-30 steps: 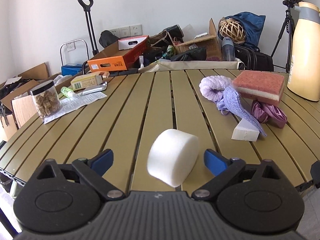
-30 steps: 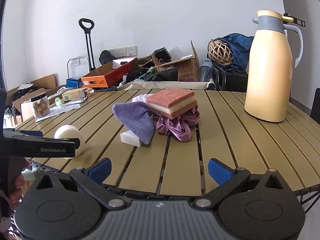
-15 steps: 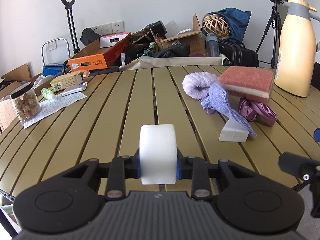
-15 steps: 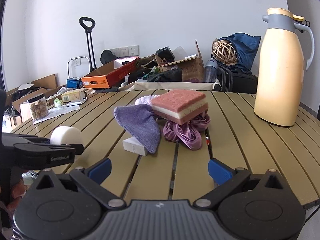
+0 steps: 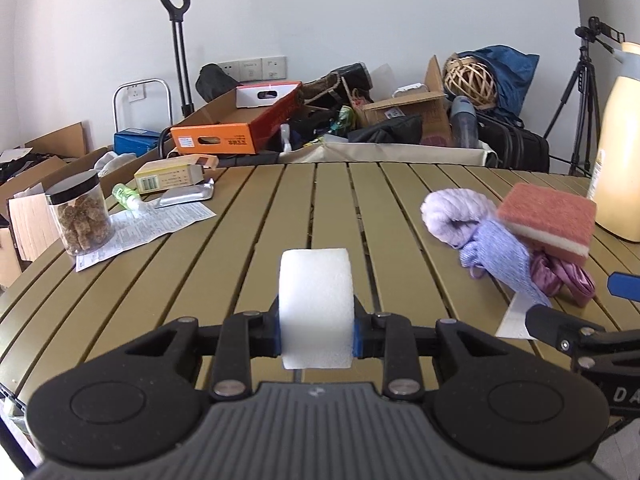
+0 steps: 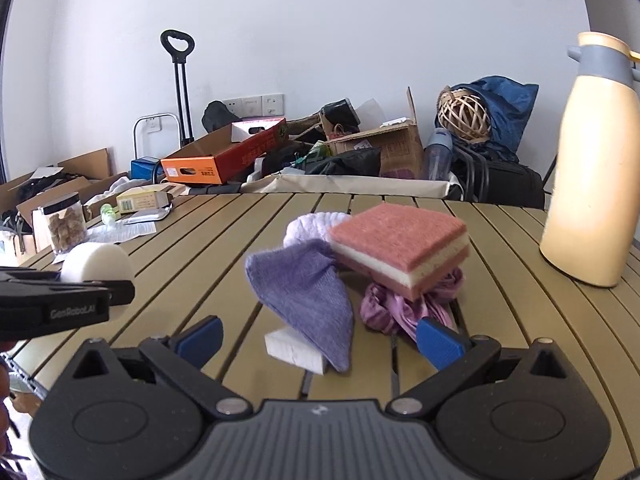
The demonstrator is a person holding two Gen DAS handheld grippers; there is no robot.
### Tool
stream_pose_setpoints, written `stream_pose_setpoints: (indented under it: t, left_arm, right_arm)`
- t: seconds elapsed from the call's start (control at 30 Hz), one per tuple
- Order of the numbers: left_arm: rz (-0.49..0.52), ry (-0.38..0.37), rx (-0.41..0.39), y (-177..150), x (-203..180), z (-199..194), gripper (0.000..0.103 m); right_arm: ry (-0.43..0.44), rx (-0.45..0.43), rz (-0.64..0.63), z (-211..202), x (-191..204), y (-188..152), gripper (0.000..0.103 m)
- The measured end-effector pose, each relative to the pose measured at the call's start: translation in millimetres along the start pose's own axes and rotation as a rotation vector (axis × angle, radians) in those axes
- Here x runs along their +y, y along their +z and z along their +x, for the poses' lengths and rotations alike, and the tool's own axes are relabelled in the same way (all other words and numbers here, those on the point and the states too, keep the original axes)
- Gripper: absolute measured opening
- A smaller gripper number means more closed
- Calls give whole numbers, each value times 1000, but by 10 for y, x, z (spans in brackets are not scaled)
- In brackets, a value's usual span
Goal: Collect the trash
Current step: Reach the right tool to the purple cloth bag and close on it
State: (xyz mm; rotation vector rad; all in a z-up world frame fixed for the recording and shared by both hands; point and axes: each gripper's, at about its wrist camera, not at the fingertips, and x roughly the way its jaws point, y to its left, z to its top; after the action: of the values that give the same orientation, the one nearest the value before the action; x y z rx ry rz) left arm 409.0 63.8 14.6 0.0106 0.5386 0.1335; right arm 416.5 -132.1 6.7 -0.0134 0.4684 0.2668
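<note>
My left gripper point(image 5: 317, 330) is shut on a white foam cylinder point(image 5: 316, 304) and holds it over the near edge of the slatted table point(image 5: 224, 264). The cylinder also shows in the right wrist view point(image 6: 98, 264), at the left. My right gripper point(image 6: 318, 342) is open and empty, just in front of a white foam block point(image 6: 292, 350) that lies partly under a purple cloth point(image 6: 308, 296). A pink and white sponge point(image 6: 400, 248) rests on a mauve cloth point(image 6: 400, 312) behind it.
A cream thermos jug point(image 6: 592, 188) stands at the right. At the far left lie a jar of brown chunks point(image 5: 80, 212), a printed leaflet point(image 5: 156, 224), a small box point(image 5: 170, 176) and a foil pack point(image 5: 186, 196). Boxes and bags crowd the floor beyond the table.
My left gripper closed on the white foam cylinder and lifted it slightly. My right gripper moved forward toward the foam block and cloths, still open.
</note>
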Motion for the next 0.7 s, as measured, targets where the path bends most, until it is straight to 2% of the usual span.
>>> stream_pose_setpoints:
  t: [0.27, 0.43, 0.53, 0.63, 0.67, 0.7]
  left_arm:
    - [-34, 12, 7, 64, 158, 90, 30]
    - [-41, 23, 5, 120, 190, 162, 30]
    - [-48, 25, 10, 138, 198, 221, 30]
    - [-47, 29, 15, 150, 188, 260, 30]
    - [-47, 28, 15, 152, 185, 265, 30]
    - [-48, 29, 14, 154, 184, 265, 30]
  right_arm:
    - [-49, 41, -9, 463, 156, 205, 100]
    - [-63, 73, -13, 648, 216, 253, 86]
    - [-73, 88, -23, 722, 228, 271, 71]
    - [-72, 121, -14, 791, 202, 281, 49]
    - [-62, 131, -7, 814, 184, 282, 38]
    - [-52, 137, 1, 827, 163, 279, 32]
